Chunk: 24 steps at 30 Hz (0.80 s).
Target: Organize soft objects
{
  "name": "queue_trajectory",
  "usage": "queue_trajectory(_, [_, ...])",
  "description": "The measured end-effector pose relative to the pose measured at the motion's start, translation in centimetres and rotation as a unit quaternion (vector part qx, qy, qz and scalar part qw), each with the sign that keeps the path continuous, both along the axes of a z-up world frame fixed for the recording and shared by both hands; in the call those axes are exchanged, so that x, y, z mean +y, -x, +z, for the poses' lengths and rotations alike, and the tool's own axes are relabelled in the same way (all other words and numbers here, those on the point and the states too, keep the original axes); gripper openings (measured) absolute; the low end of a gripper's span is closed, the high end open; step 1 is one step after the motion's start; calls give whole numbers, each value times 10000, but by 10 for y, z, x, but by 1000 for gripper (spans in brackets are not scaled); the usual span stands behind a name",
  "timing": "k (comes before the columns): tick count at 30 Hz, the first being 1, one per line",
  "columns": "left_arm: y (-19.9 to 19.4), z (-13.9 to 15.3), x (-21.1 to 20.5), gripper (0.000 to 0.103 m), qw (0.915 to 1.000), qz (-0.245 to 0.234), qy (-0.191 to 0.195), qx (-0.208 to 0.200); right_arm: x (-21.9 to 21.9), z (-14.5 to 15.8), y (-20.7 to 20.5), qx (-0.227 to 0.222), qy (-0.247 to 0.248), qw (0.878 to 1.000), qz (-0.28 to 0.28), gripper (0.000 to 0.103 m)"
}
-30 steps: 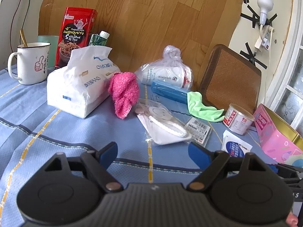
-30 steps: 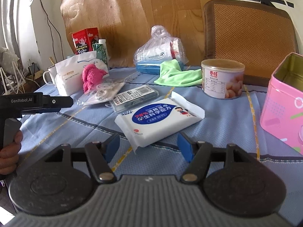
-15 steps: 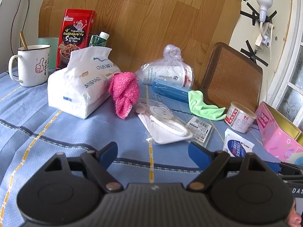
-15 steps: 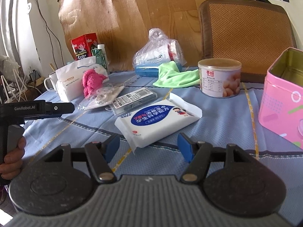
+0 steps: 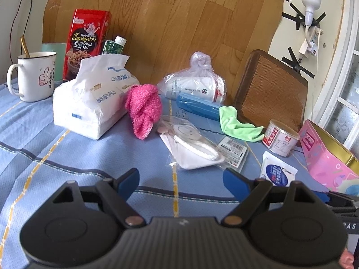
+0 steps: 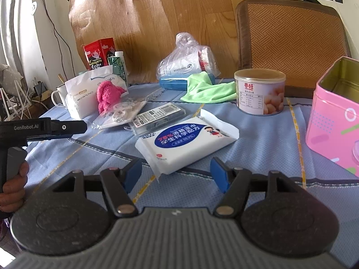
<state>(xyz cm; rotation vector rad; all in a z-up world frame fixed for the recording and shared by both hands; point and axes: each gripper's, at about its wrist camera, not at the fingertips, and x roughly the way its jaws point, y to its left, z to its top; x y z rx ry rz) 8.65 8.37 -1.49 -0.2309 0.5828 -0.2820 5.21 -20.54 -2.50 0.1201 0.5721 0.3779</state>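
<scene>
The soft things lie spread on a table with a blue cloth (image 5: 33, 134). A pink fluffy cloth (image 5: 143, 109) stands bunched just beside a white pack of tissues (image 5: 89, 105), touching its right side. A green cloth (image 6: 206, 88) lies crumpled further right, with 1 end over a blue case (image 5: 197, 109). A wet wipes pack (image 6: 186, 143), white with a blue label, lies flat near the front edge, close before the right gripper (image 6: 177, 174). A white face mask in a clear wrapper (image 5: 190, 143) lies between the pink cloth and the wipes, and a flat clear box with a barcode label (image 6: 157, 116) is beside it.

Both claws are wide open and hold nothing. The left gripper (image 5: 180, 182) hovers over bare cloth, its 2 blue pads well apart. The pads of the right gripper stand on either side of the near corner of the wipes pack, without touching it. In the right wrist view a hand (image 6: 13, 186) holds the handle of the left gripper.

Behind the blue case is a knotted plastic bag with a white bottle (image 5: 197, 85). A round can (image 6: 259, 92) and an open pink tin (image 6: 332, 116) stand at the right. A white mug (image 5: 33, 76), a red box (image 5: 87, 42) and a green carton (image 5: 114, 44) stand at the back left, before a wooden board (image 5: 179, 22).
</scene>
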Motion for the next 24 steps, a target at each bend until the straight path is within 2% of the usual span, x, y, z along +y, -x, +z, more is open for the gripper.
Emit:
queue_trajectory(2, [0,1,1,85,9999,-75,128,6,1,0,0,4,23,10000,8,70])
queue_trajectory(6, [-4,5,3,84,9960,-316,805,243,1,0,-1,7,74,10000,39,71])
queue_trajectory(7, [-6,6,-1,83,9951,-414,853,280,2,0,-1,5,97,9999,40,71])
queue_trajectory(13, [-14,18,-53,76,9925,-1097,476,265,5,-1,-2,-10,199,9998,55,71])
queue_trajectory(18, [-31,16,-95,72,9902,-1320,161,417,9,-1,-3,-33,362,9993,60,71])
queue_trajectory(20, [-37,13,-113,72,9890,-1398,-188,454,8,-2,-3,-33,351,9994,56,71])
queue_trajectory(22, [-47,2,-128,65,9857,-1471,-491,666,8,-2,-4,-31,350,9994,47,71])
queue_trajectory(23, [-46,1,-132,65,9861,-1461,-527,591,9,-2,-4,-33,378,9993,43,72])
queue_trajectory(24, [-45,2,-135,57,9840,-1589,-488,642,10,-2,-4,-39,428,9991,45,72])
